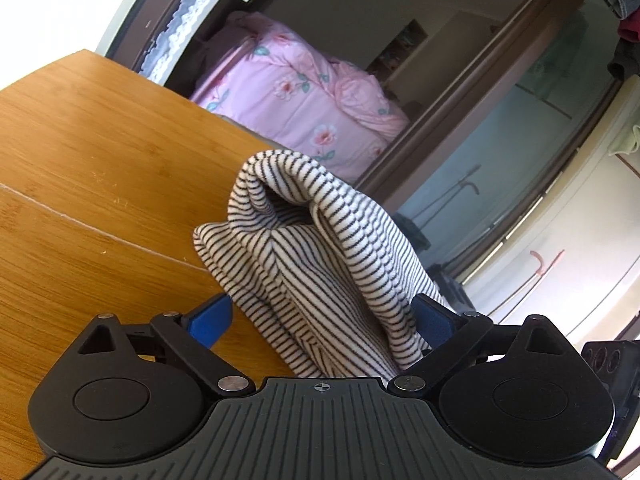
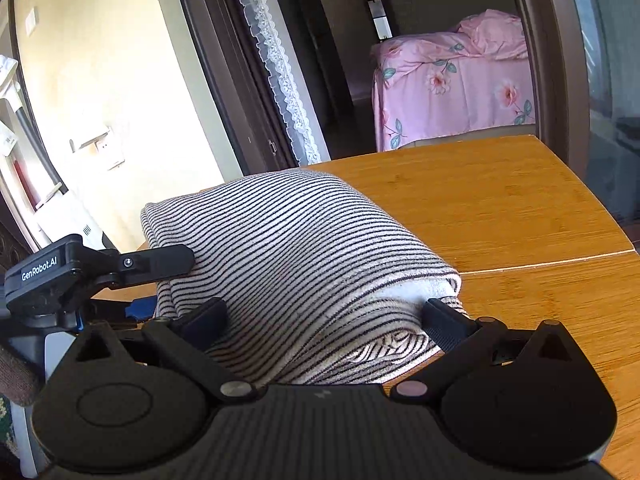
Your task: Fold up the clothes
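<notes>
A black-and-white striped garment [image 1: 304,256] lies folded into a thick bundle on the wooden table [image 1: 80,140]. My left gripper [image 1: 322,312] stands open with the bundle's near end between its blue pads. The left pad is clear of the cloth and the right pad touches it. In the right wrist view the same striped garment [image 2: 296,248] fills the gap of my right gripper [image 2: 324,314], whose jaws are spread wide with both fingers against the cloth. The left gripper [image 2: 164,284] shows there at the bundle's left side, one finger on top of the fabric.
The table [image 2: 500,208] has a seam across its top and ends just beyond the garment. Behind it is a doorway with a lace curtain [image 2: 276,64] and a bed under a pink floral quilt [image 2: 452,80]. Clothes hang at the upper right [image 1: 620,8].
</notes>
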Demonstrator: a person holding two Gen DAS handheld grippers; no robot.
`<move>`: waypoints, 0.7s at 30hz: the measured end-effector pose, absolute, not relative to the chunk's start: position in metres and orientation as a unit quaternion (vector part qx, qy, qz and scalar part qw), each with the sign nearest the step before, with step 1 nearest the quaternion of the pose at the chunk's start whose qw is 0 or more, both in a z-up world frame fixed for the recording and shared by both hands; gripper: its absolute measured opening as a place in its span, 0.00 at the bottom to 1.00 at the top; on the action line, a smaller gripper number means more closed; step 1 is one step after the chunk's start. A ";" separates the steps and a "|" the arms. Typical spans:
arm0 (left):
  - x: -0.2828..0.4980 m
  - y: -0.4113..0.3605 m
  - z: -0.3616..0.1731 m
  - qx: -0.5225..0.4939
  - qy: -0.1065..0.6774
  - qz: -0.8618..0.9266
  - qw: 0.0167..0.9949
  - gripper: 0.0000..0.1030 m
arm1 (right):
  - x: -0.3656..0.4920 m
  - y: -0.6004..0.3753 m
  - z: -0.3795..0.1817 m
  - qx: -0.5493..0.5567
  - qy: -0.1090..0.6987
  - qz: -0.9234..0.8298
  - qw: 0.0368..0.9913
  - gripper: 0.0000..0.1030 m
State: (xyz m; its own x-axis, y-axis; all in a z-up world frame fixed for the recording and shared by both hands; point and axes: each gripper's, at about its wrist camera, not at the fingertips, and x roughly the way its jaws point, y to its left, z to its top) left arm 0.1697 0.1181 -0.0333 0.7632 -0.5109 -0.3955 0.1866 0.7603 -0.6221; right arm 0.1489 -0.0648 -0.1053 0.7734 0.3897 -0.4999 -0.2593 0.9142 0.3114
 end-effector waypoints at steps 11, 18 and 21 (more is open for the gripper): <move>0.165 0.107 -0.029 -0.245 0.288 -0.172 0.910 0.95 | 0.130 -0.069 -0.065 0.032 0.184 0.111 0.976 1.00; 0.159 0.106 -0.024 -0.220 0.276 -0.151 0.923 0.90 | 0.191 -0.074 -0.094 0.021 0.255 0.089 0.963 1.00; 0.157 0.106 -0.015 -0.169 0.255 -0.122 0.944 0.89 | 0.186 -0.080 -0.099 0.051 0.268 0.103 0.957 1.00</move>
State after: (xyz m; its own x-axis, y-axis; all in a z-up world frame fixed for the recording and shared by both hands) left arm 0.1565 0.1057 -0.0148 0.8398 -0.3163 -0.4413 0.1439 0.9134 -0.3808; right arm 0.1857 -0.0797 -0.0986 0.8354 0.2249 -0.5016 -0.1702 0.9734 0.1531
